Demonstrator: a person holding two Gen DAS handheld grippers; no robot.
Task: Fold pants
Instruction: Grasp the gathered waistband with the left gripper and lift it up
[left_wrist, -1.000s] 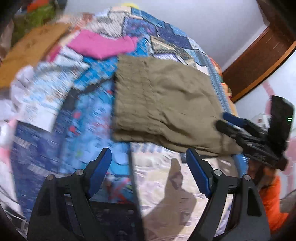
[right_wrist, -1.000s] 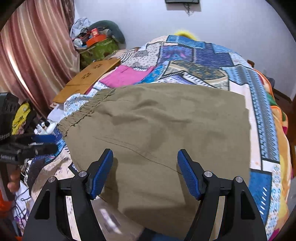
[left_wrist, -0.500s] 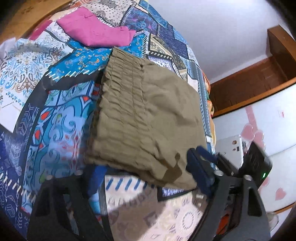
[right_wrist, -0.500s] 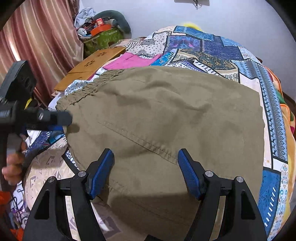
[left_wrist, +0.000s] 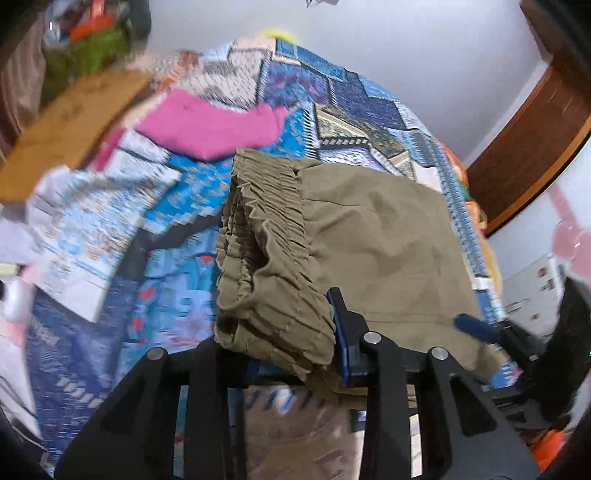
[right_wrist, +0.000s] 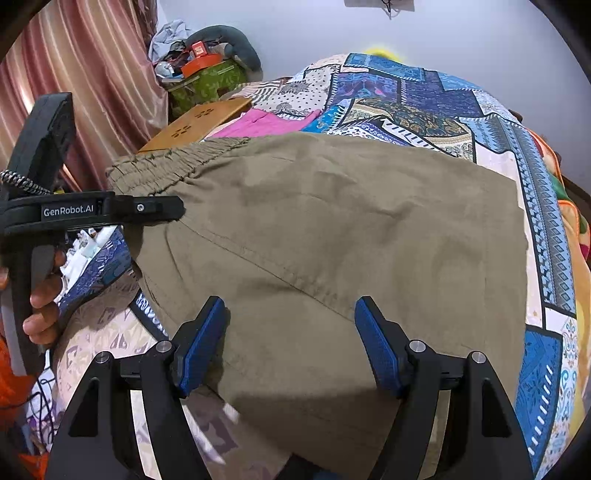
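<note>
On patchwork bedspread (right_wrist: 413, 110), olive pants (right_wrist: 351, 229)

Both wrist views look steeply down, close, sharing the pants (left_wrist: 376, 236).

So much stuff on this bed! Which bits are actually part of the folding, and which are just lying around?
Part of the job:
- olive pants, folded on the bedspread
- left gripper, just closed on the gathered waistband
- right gripper, open above the pants

Just lying about:
- pink garment
- wooden board
- patchwork bedspread
- green box
</note>
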